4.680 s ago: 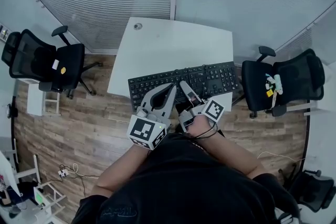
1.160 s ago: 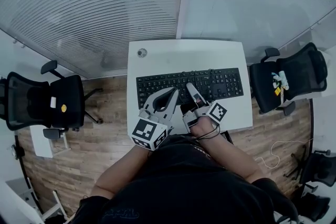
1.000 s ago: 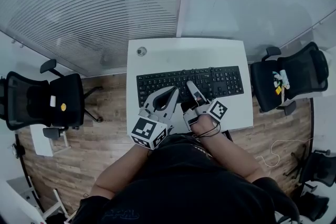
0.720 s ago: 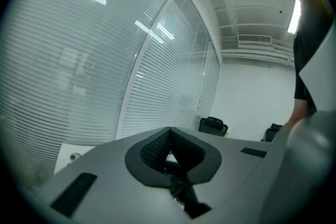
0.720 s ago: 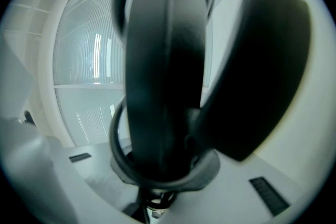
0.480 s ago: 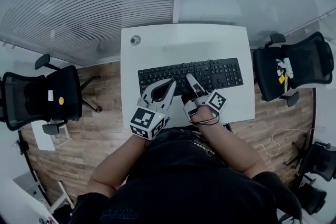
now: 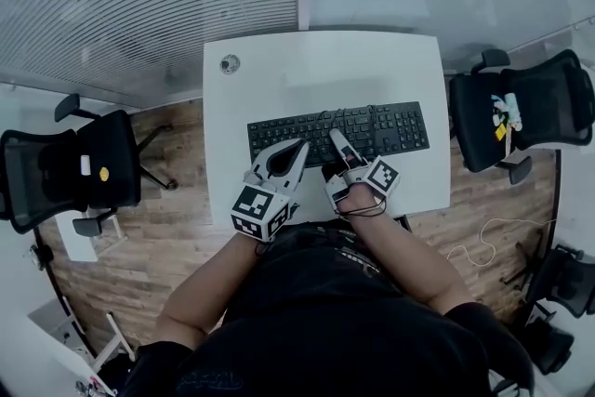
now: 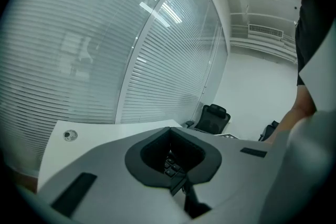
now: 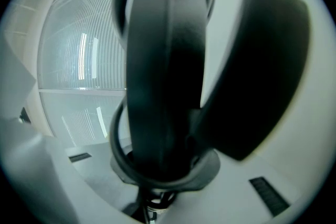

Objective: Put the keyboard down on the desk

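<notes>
Carried in from overhanging the front edge, one long black keyboard is now seen in the head view over the single white rectangular desk, flanked by two black office chairs. In the left gripper view, its keys are pinched by the left gripper. In the right gripper view, the right gripper is clamped on its dark edge, by which the room is largely blocked.

Desk: white top, rounded corners, standing on a wood-plank floor. On or just over it: one black keyboard, set across the near half, long side along the front edge; contact with the top unclear. Far left corner: one small round grommet
</notes>
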The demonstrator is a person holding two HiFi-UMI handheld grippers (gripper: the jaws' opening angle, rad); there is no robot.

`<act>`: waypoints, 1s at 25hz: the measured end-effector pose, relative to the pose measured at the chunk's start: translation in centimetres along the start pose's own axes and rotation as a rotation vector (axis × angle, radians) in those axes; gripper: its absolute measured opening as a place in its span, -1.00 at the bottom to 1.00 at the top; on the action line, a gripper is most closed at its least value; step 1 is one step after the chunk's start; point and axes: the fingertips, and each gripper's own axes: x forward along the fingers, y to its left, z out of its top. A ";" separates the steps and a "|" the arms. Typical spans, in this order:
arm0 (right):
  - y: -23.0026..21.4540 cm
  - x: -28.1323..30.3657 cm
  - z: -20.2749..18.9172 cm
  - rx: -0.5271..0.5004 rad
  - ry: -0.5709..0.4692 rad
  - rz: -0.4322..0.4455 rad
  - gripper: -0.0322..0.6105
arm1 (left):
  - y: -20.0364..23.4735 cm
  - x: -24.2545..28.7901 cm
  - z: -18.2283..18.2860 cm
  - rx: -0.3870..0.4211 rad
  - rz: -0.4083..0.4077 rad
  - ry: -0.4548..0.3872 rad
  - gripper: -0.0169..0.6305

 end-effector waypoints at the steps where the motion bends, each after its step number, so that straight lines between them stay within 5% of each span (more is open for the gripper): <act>1: -0.4 0.0 0.0 0.000 0.002 -0.009 -0.60 | 0.1 0.2 -0.4 -0.003 0.001 0.007 -0.90; 14: -4.6 0.3 -0.1 0.103 -0.014 -0.088 -0.60 | 0.1 1.9 -2.8 -0.044 -0.006 0.046 -0.90; 25: -7.4 -0.1 0.9 0.094 -0.026 -0.143 -0.60 | -0.6 2.6 -4.3 -0.077 -0.021 0.073 -0.90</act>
